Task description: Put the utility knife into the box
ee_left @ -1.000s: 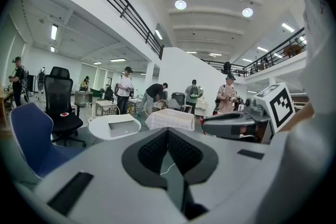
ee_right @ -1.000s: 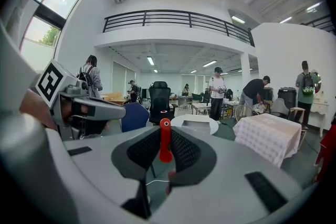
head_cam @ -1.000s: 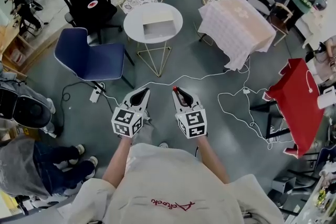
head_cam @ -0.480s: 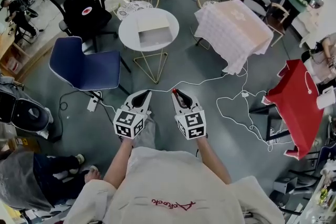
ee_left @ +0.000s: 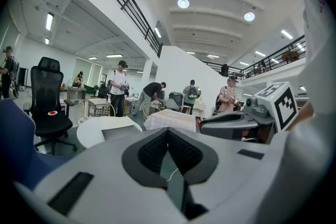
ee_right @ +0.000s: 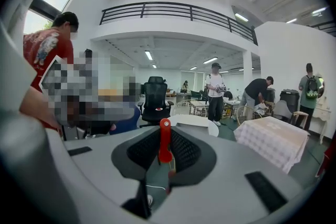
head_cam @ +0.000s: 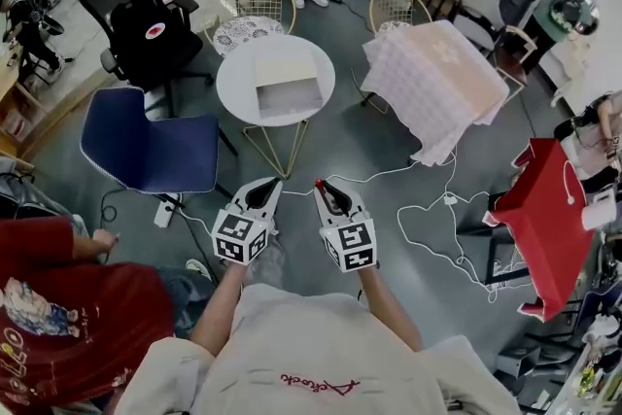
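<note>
While the utility knife [ee_right: 165,140] is already picked up, it has not reached the box [head_cam: 289,86]. The right tool [head_cam: 320,186] is clamped on it, and in the right gripper view the red knife stands upright between the ribbed pads with its end poking above the jaw tips. The left tool [head_cam: 271,183] is closed with its tips meeting, and the left gripper view shows nothing between them.

Both tools are held side by side in front of the person's chest, over the grey floor [head_cam: 408,160] and well short of the round white surface [head_cam: 238,78]. The box lies open-topped around the middle of that surface, clear of every edge, and it looks empty from the head view. A blue chair [head_cam: 146,146] stands just off the surface's left edge. A white cable [head_cam: 428,209] trails across the floor to the right of the tools.

By my reading the grasp is done and the carry is under way. What remains is closing the gap to the near edge, bringing the right tool over the box, lowering the knife inside, and opening the jaws.
</note>
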`<state>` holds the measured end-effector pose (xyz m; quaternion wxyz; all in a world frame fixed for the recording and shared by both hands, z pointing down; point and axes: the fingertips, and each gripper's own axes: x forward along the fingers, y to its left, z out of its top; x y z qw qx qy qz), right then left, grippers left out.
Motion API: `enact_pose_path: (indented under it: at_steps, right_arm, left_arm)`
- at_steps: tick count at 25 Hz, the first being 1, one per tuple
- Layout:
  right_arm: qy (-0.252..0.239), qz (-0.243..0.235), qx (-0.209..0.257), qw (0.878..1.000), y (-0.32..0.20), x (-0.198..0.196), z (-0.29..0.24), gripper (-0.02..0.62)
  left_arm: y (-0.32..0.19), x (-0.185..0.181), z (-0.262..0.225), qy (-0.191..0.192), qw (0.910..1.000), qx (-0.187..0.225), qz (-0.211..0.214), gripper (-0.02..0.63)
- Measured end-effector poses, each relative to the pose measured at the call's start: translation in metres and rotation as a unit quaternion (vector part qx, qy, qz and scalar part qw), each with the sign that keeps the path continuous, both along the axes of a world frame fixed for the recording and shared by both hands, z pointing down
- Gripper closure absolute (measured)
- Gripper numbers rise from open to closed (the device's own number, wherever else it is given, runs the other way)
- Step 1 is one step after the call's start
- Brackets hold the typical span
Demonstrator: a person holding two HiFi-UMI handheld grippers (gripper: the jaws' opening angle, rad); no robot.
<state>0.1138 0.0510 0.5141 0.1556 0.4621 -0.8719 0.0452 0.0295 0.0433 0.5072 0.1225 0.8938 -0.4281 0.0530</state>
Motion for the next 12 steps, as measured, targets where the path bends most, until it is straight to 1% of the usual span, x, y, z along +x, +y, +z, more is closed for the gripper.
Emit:
enact_pose_path:
  at_steps: [6, 12]
  right_arm:
    - [-0.001, 0.001, -0.010, 1.000, -0.056, -0.017, 0.000, 0.528]
    - [-0.002, 0.002, -0.023, 1.000, -0.122, -0.040, -0.003, 0.528]
  left_arm:
    - [-0.054, -0.018, 0.004, 0.000, 0.9999, -0.016, -0.001, 0.595]
    - [-0.120, -0.041, 0.000, -0.002, 0.9996, -0.028, 0.002, 0.595]
